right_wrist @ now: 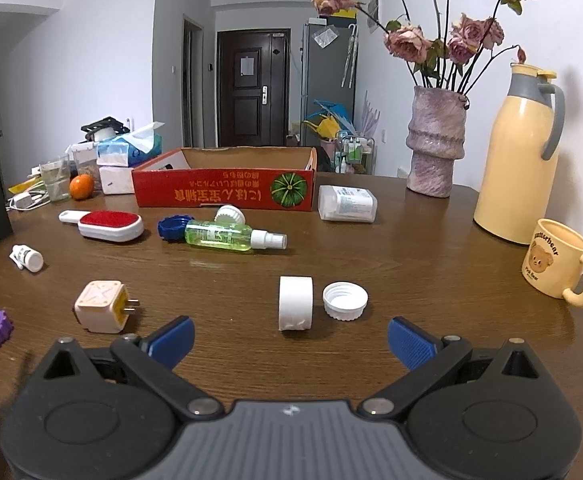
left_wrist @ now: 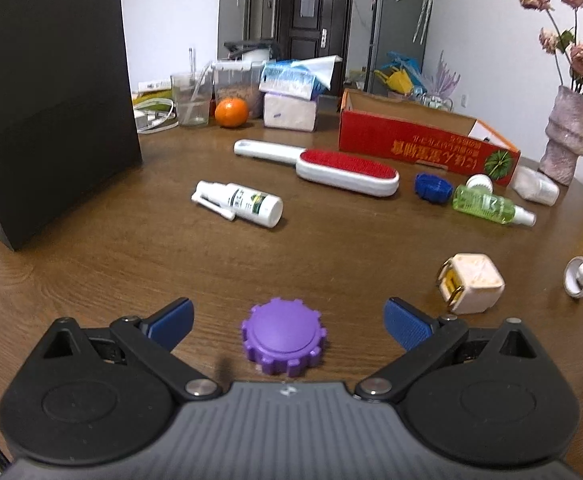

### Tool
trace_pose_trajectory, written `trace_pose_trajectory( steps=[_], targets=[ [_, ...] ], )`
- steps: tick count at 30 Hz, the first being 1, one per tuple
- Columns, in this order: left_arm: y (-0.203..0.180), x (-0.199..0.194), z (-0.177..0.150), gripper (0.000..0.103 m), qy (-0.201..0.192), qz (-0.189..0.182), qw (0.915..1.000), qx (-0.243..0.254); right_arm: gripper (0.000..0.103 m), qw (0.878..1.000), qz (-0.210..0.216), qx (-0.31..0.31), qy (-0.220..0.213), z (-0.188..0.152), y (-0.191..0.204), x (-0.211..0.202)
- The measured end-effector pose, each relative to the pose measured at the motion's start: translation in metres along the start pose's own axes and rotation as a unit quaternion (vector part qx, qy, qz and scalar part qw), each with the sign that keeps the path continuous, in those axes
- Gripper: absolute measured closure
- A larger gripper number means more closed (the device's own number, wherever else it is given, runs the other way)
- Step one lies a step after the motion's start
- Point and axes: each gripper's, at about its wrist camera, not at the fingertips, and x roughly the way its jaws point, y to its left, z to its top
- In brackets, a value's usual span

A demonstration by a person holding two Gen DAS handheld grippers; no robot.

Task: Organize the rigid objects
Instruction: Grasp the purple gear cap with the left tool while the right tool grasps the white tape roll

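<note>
Purple and cog-edged, the cap [left_wrist: 282,335] lies flat on the wooden table [left_wrist: 331,248], centred between the wide-open fingers of the left gripper [left_wrist: 289,326]. A good grip probably means lowering squarely and closing across the ridged rim, then carrying it to the red cardboard box [left_wrist: 419,136] at the back. The right gripper [right_wrist: 291,340], also spread and empty, faces a white roll [right_wrist: 295,303] and white lid [right_wrist: 345,301]. Beyond the table, a blurred dark door [right_wrist: 253,88] closes off a pale-walled room.

Beyond your work area you have a vase of dried roses [right_wrist: 436,140], a yellow thermos jug [right_wrist: 515,156], a bear mug [right_wrist: 557,262], an orange [left_wrist: 231,112], tissue packs [left_wrist: 291,98] and a black box [left_wrist: 47,92].
</note>
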Motion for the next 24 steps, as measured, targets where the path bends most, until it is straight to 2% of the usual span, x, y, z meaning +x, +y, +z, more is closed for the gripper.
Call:
trace_pose_trajectory(
  steps=[8,11,12,15,19,24],
  targets=[
    [0.006,0.019,-0.007,0.001,0.017,0.004,0.9998,0.010,0.001,1.000,0.003,-0.006,0.011,-0.001,0.004,0.019],
    [0.003,0.026,-0.009,0.018,0.030,-0.001,0.9994,0.016,0.001,1.000,0.003,-0.009,0.014,-0.001,0.006,0.023],
    [0.003,0.028,-0.010,0.030,0.037,-0.005,0.9992,0.018,0.001,1.000,0.003,-0.009,0.014,-0.001,0.006,0.024],
    [-0.001,0.026,-0.012,0.047,0.026,-0.006,0.9992,0.030,0.001,1.000,0.001,-0.011,0.013,0.000,0.007,0.027],
    [-0.001,0.026,-0.011,0.048,0.021,-0.014,0.9994,0.025,0.002,1.000,-0.002,-0.017,0.010,0.001,0.008,0.033],
    [-0.004,0.026,-0.009,0.048,0.021,-0.017,0.9994,0.023,0.010,1.000,-0.009,-0.026,0.007,0.003,0.007,0.047]
  ],
)
